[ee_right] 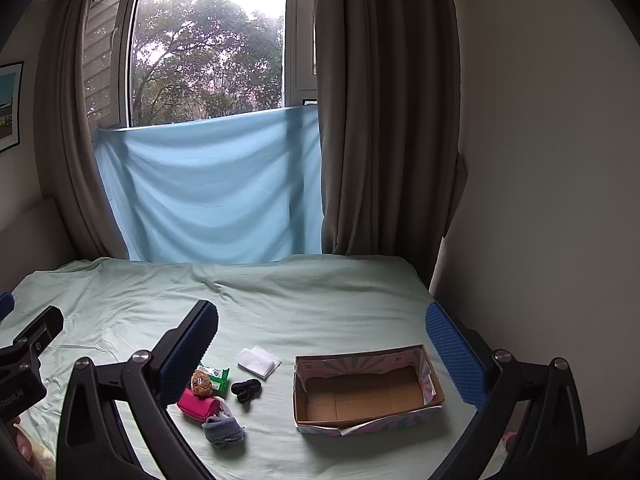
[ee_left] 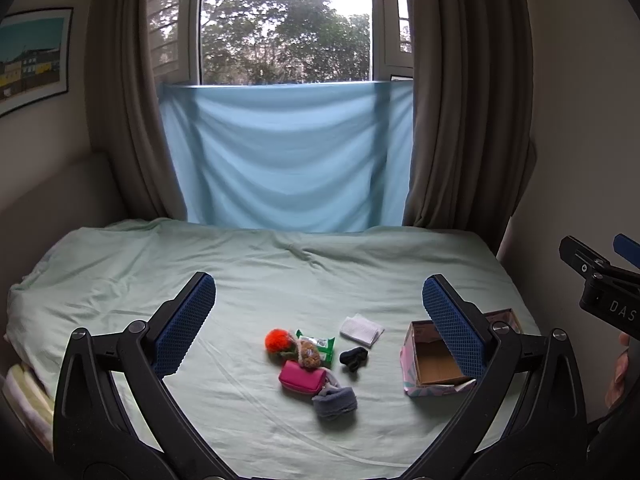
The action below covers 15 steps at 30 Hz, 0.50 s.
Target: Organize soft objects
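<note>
- On the pale green bedsheet [ee_right: 320,288], a cardboard box [ee_right: 362,394] sits open and holds nothing; every soft thing lies in a loose cluster to its left, well apart from it.
- Left of the box, the left gripper [ee_left: 318,320] hangs above the cluster with its jaws spread wide, pinching nothing; the right gripper [ee_right: 320,344] hangs spread too, with the box between its fingers in view.
- Risk: the pink pouch [ee_left: 302,376], the grey rolled sock [ee_left: 335,400], the brown knitted ball [ee_left: 308,352], the orange pompom [ee_left: 277,340] and the green packet [ee_left: 320,345] touch or overlap, so a pinch may drag two at once or snag the pouch's cord.
- Risk: the sheet is loose and wrinkled; a low closing could catch the fabric and shift the box.
- Risk: the box's near wall looks torn and sagging, so a nudge might tip it.
- Count: one box, one pouch, one grey sock, one knitted ball, one pompom, one packet, one folded white cloth [ee_left: 361,329], one black bundle [ee_left: 353,357], which is seven loose items.
</note>
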Motion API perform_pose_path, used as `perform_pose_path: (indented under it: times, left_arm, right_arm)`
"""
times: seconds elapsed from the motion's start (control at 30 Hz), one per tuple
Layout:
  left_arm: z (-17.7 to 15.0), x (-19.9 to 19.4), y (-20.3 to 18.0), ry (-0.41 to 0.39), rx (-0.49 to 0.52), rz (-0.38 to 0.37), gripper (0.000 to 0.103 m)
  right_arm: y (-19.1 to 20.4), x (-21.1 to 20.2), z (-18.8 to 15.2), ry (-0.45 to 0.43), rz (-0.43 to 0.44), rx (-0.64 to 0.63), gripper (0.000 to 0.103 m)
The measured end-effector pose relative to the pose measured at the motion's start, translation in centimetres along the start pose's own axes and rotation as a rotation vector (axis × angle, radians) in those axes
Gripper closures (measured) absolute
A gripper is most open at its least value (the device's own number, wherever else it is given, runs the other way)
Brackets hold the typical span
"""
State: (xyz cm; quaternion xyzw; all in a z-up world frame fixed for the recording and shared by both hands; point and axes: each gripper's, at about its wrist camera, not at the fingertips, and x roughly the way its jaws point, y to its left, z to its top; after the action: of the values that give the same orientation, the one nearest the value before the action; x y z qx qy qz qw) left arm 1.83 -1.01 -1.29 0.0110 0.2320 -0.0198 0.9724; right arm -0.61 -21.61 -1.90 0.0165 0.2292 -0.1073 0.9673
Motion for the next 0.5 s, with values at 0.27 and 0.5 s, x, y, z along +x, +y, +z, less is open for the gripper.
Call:
perform_pose_path:
  times: [0.27,0.5]
  left_arm:
    - [-0.1,0.3,0.0,0.004,0.002,0.001,0.000]
    - [-0.5,1.8,-0.4,0.050,-0.031,0.018,0.000]
  right_arm:
    - [-0.1,0.2,0.1,0.005,0.000,0.001,0.000]
    - [-0.5,1.5,0.5,0.043,0.029,-0.015,0.000]
